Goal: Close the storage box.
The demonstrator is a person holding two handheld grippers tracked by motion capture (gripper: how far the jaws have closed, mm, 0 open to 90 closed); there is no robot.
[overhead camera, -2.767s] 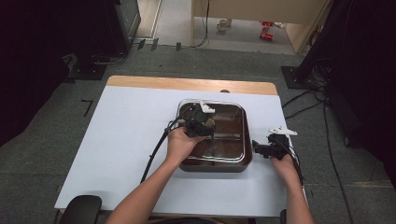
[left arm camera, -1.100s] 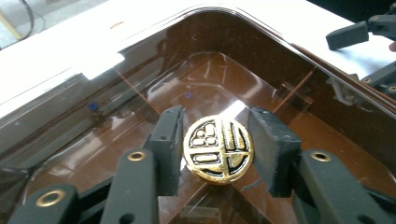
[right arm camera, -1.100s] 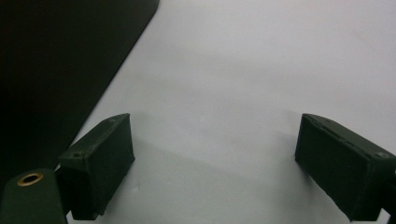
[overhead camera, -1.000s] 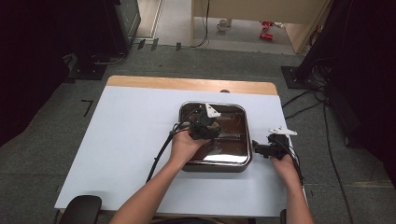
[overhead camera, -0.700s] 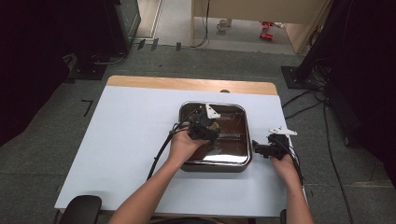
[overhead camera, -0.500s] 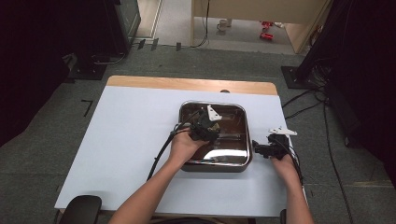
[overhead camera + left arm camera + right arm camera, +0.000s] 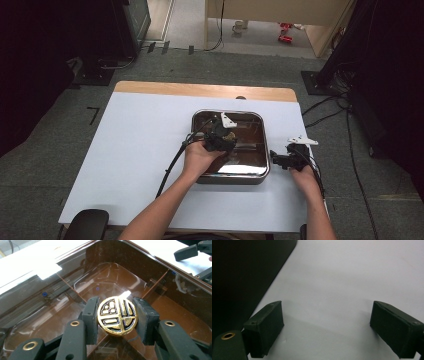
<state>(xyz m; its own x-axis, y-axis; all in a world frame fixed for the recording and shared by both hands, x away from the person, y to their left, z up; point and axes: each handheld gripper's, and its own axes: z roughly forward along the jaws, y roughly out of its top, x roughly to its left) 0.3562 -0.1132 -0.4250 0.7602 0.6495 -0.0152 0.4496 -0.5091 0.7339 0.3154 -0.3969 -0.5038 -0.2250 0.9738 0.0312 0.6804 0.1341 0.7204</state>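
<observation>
White cloth covers the table [image 7: 130, 150], and grey floor lies all around it. On the table sits a shiny brown square tray [image 7: 252, 172] with tall sides. The left gripper [image 7: 220, 141] reaches down into the tray. Its two black jaws squeeze a round gold and black coin [image 7: 117, 315] from both sides, and the coin stands up on its edge, above the tray's bottom. The right gripper [image 7: 282, 160] rests on the white table just beside the tray's right side. Its jaws are spread wide apart with nothing between them.
</observation>
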